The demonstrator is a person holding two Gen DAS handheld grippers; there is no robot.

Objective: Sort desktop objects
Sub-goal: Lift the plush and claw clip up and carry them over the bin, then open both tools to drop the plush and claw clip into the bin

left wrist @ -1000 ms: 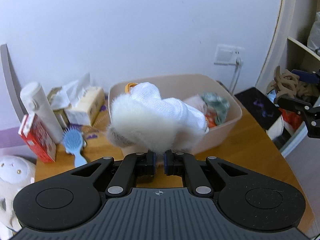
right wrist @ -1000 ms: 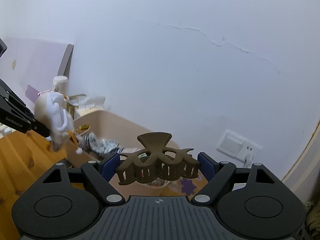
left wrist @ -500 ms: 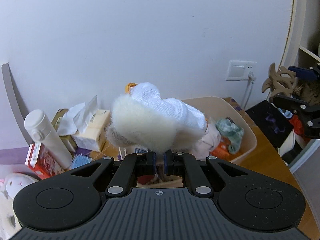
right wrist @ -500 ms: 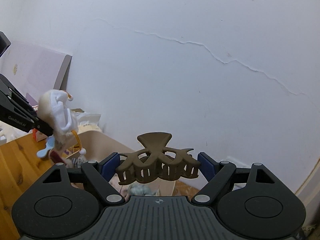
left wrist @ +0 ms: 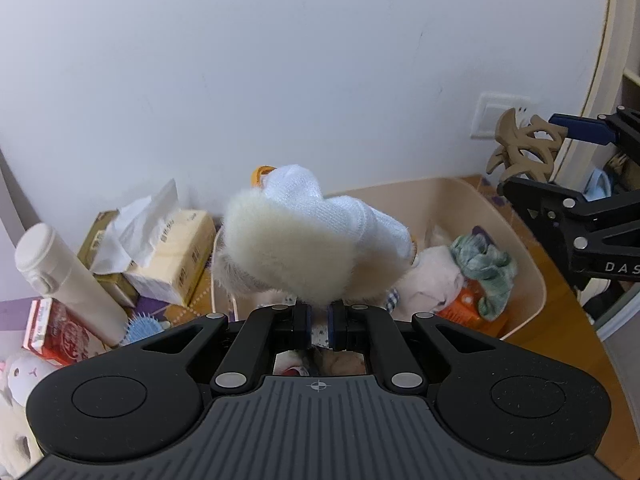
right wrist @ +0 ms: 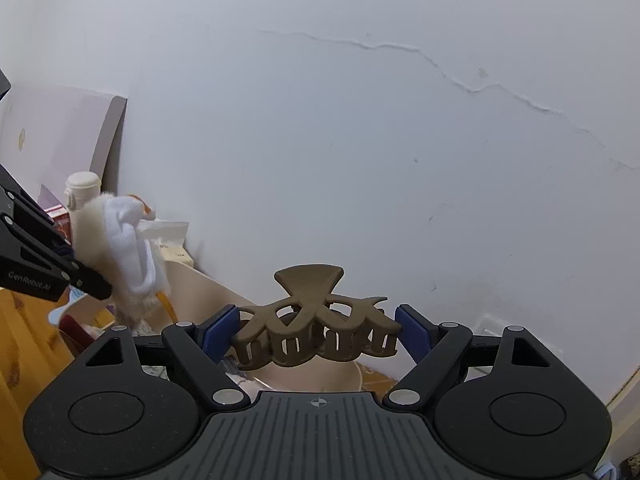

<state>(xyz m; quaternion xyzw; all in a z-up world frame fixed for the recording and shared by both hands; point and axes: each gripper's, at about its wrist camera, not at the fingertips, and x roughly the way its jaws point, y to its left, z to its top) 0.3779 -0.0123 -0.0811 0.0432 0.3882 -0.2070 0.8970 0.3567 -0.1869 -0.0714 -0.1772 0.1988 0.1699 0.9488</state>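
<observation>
— Fluffy cream-and-white plush toy (left wrist: 304,240), left wrist view: how is it recorded?
— It is listed as clamped at its lower edge by the left hand-held gripper (left wrist: 319,322), whose blue-padded fingers are drawn nearly together on the fur. It is held in the air above the near rim of the beige bin (left wrist: 532,264).

— What is entered for the bin and its surroundings?
— Crumpled cloths and an orange packet are seen inside. On the wooden counter (left wrist: 560,312), left of the bin, a tissue pack (left wrist: 176,256), a cream bottle (left wrist: 64,276), a red carton (left wrist: 56,332) and a blue hairbrush (left wrist: 144,326) are noted. At the right edge, the brown hair claw is held aloft by the other tool.

— And the right wrist view?
— Brown hair claw (right wrist: 316,320) is logged as gripped end to end between the widely spaced blue pads of the right hand-held gripper (right wrist: 318,328), raised before the white wall (right wrist: 360,140). The bin's rim is seen below it; the plush toy is seen at far left.
</observation>
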